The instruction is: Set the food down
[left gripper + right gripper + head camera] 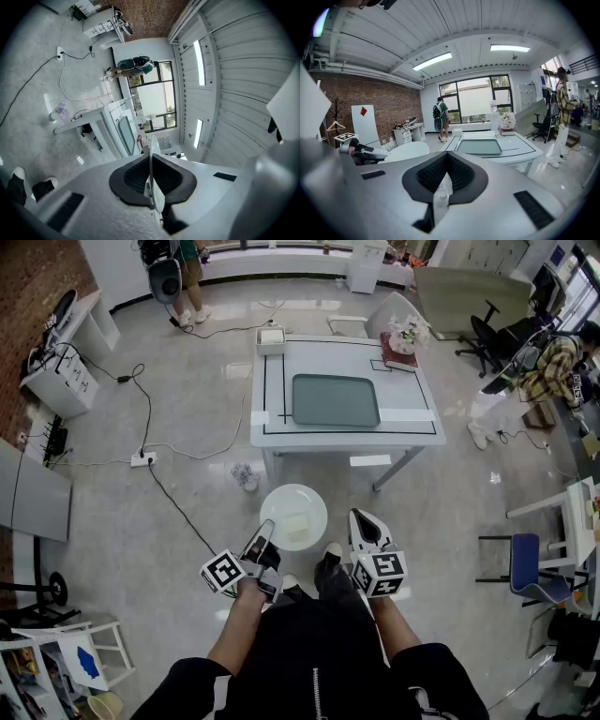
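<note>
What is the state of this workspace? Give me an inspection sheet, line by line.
Surface: white table with a black taped outline; a dark tray lies bare in its middle.
Job's things: white plate carrying a pale block of food, short of the table, over the floor.
Clutter: white box and flowers at the table's far corners.
Grippers: left gripper, tongs shut on the plate's rim; right gripper, tongs together, holding nothing.
Cables: black cable runs across the floor to a power strip.
Surroundings: person at right, blue chair, brick wall.
</note>
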A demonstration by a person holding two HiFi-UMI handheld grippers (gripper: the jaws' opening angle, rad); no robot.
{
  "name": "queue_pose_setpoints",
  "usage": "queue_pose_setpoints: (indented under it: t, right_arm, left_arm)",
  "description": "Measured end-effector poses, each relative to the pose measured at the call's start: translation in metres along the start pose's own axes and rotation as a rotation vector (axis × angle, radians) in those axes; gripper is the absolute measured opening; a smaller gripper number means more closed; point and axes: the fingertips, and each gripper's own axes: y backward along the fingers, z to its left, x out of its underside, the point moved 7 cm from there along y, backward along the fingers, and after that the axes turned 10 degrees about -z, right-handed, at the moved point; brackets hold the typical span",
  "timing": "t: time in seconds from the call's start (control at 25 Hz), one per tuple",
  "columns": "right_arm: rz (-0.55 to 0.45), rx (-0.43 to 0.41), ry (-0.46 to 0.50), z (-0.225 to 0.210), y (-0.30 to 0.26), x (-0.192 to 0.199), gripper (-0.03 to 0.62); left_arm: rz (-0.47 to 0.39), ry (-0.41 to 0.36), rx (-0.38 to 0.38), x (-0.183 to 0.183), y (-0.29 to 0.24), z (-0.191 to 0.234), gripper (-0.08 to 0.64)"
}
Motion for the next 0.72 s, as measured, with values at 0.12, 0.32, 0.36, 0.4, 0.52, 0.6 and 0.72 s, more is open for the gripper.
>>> queue_pose_setpoints:
  t: [0.12, 0.32, 0.36, 0.4, 0.52, 0.6, 0.72]
  right_arm:
    - [-0.009, 0.005, 0.004, -0.001, -0.003, -0.002, 0.008]
    - [-0.006, 0.014, -0.003, -0.011, -0.007, -0.005, 0.008]
    - [-0.014, 0.012, -0.012, -0.014, -0.008, -0.006, 0.008]
    - [-0.023, 0.008, -0.025, -0.016, -0.010, -0.007, 0.008]
    - [-0.027, 0.004, -0.041, -0.024, -0.016, -0.009, 0.009]
    - [-0.019, 0.001, -0.042, -0.031, -0.021, -0.008, 0.009]
    - [-0.017, -0.003, -0.055, -0.042, -0.037, -0.007, 0.009]
  left_arm:
    - [0.004, -0.001, 0.020, -0.001, -0.008, -0.001, 0.015]
    - [0.016, 0.020, 0.021, 0.003, -0.023, -0.002, 0.015]
    - [0.020, 0.020, 0.023, 0.003, -0.027, -0.002, 0.015]
    - [0.024, 0.016, 0.022, 0.003, -0.031, -0.002, 0.015]
    - [0.033, 0.005, 0.002, 0.004, -0.042, 0.000, 0.015]
    - [0.038, 0.017, 0.000, 0.006, -0.051, -0.001, 0.015]
    - [0.039, 0.009, -0.011, 0.004, -0.067, 0.000, 0.015]
